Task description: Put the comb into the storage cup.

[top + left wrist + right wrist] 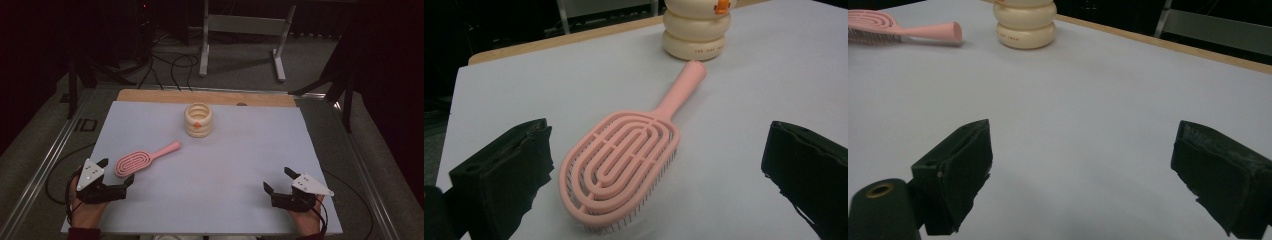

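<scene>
Pink brush (624, 165) sits between the wide-open, empty left tool (116, 172); it should clamp the head squarely; right tool (276, 180) gapes idle.

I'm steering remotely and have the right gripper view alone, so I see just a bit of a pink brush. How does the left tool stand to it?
Observer: The left tool is open, its jaws either side of the pink hairbrush head, not touching it.
Operator: Which way does the brush lie?
Observer: Bristles down, handle aimed toward the cream ribbed holder.
Operator: Is that holder open on top?
Observer: Yes, the high view shows a hollow centre, with a small orange mark on its near side.
Operator: And my right tool?
Observer: The right tool is open, over the bare white mat.
</scene>
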`<state>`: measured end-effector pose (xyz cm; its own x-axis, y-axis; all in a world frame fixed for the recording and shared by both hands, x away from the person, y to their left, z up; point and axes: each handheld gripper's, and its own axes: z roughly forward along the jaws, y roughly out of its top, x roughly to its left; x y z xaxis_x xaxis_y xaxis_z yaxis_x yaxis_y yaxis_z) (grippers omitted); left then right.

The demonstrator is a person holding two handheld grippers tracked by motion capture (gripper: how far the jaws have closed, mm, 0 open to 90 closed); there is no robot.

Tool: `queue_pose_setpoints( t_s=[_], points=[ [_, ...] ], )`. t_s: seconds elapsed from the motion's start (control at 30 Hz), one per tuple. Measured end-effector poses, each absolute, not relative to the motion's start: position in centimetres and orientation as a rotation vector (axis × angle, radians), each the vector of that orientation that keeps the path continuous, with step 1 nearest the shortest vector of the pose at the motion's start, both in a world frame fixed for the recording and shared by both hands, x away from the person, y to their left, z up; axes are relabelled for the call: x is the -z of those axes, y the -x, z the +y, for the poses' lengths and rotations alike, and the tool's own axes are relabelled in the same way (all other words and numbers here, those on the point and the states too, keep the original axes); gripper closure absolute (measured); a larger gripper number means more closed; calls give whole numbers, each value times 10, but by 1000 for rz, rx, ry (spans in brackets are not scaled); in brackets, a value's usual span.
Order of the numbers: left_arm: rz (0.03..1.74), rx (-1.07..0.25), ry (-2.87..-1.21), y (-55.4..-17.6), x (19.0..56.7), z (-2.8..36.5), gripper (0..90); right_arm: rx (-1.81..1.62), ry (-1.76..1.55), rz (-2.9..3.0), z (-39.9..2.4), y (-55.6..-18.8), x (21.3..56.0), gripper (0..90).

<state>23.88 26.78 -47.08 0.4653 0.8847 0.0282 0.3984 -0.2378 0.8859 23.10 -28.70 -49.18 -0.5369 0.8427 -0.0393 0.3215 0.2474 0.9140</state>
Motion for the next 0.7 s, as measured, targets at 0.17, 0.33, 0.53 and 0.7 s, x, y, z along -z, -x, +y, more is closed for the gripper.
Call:
queue_pose_setpoints(
  t_s=[0.17,0.33,0.53,0.7],
  points=[
    [1088,-695,-1837,-244,470,267,3,-1260,-1075,1970,-290,-232,493,96],
    [1086,-673,-1845,-248,472,266,8,-1255,-1078,1965,-291,-232,493,96],
    [1095,-665,-1849,-251,474,264,11,-1253,-1077,1967,-291,-232,494,96],
    [1109,-656,-1830,-252,476,264,10,-1252,-1077,1968,-291,-232,494,96]
  ],
)
